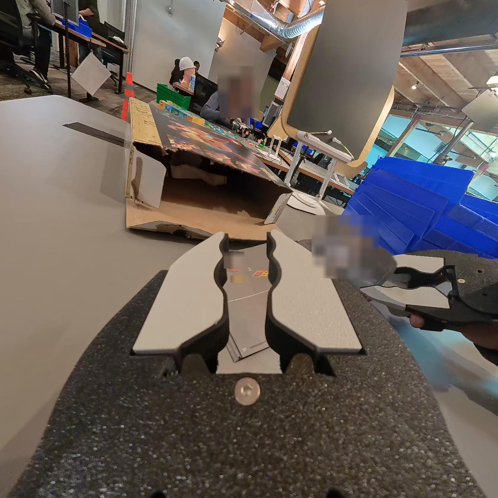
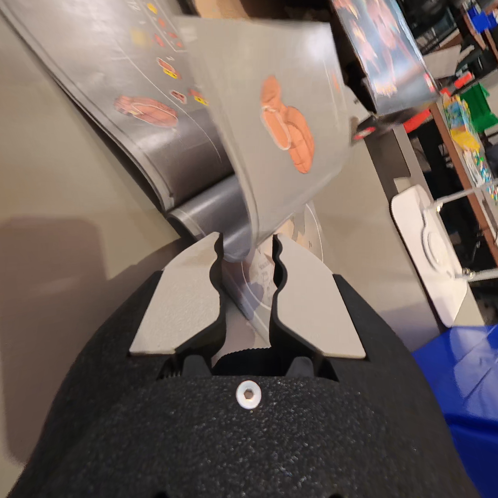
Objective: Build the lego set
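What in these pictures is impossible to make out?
- Left wrist view: a mosaic patch covers the right claw's tips.
- Left wrist view: the cardboard box's inside is dark; its contents are unclear.
- Right wrist view: the lifted page is motion-blurred.
- Right wrist view: the blue bin is cut off.

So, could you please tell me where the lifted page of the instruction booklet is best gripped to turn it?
Take the lifted page at its free lower corner, coming from the right, away from the spine. That corner curls up clear of the booklet and already sits just ahead of the open right tongs, so only a single sheet would be pinched.
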